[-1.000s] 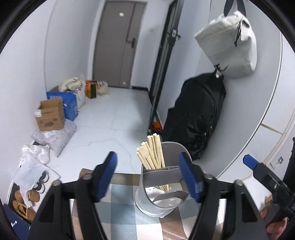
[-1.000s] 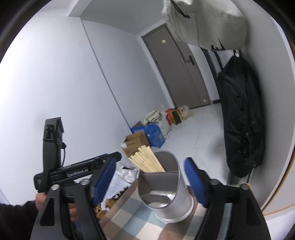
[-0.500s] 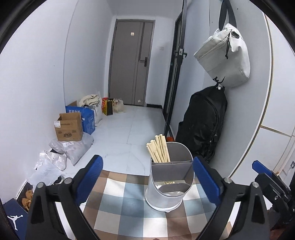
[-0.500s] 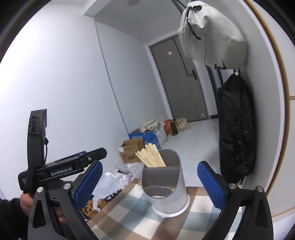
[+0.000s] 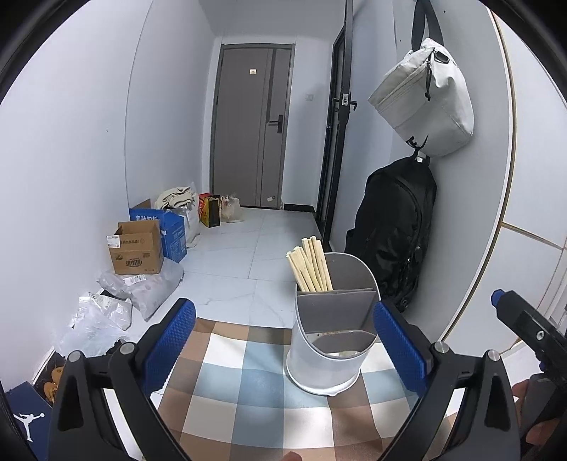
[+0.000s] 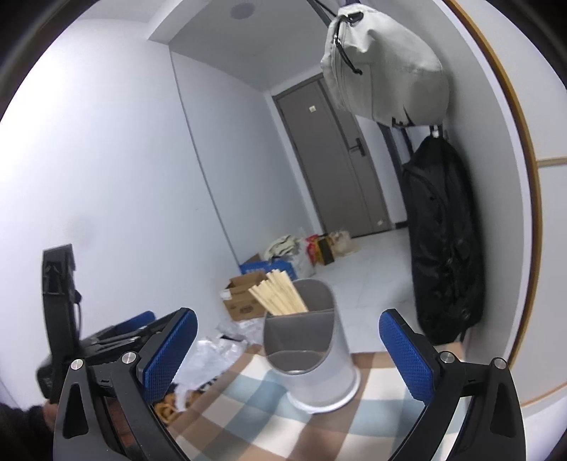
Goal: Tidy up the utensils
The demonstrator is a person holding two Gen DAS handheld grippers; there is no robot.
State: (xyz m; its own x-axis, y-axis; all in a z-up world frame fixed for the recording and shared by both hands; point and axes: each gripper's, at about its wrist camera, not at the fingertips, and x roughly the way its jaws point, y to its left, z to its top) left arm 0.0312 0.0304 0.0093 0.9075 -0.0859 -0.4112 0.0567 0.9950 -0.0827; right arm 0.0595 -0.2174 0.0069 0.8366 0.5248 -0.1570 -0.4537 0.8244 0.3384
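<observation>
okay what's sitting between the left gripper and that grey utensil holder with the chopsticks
Nothing: in the left wrist view only bare checked tablecloth lies between the open left gripper and the grey divided utensil holder holding wooden chopsticks.

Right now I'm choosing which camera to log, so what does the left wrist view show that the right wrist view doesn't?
Only the left wrist view shows the Jordan shoebox on the floor and the black door frame beside the grey door.

Only the right wrist view shows the ceiling light.

Both show the grey utensil holder upright on the checked cloth, chopsticks in its rear compartment, the black backpack, and both grippers, left gripper and right gripper, open and empty.
</observation>
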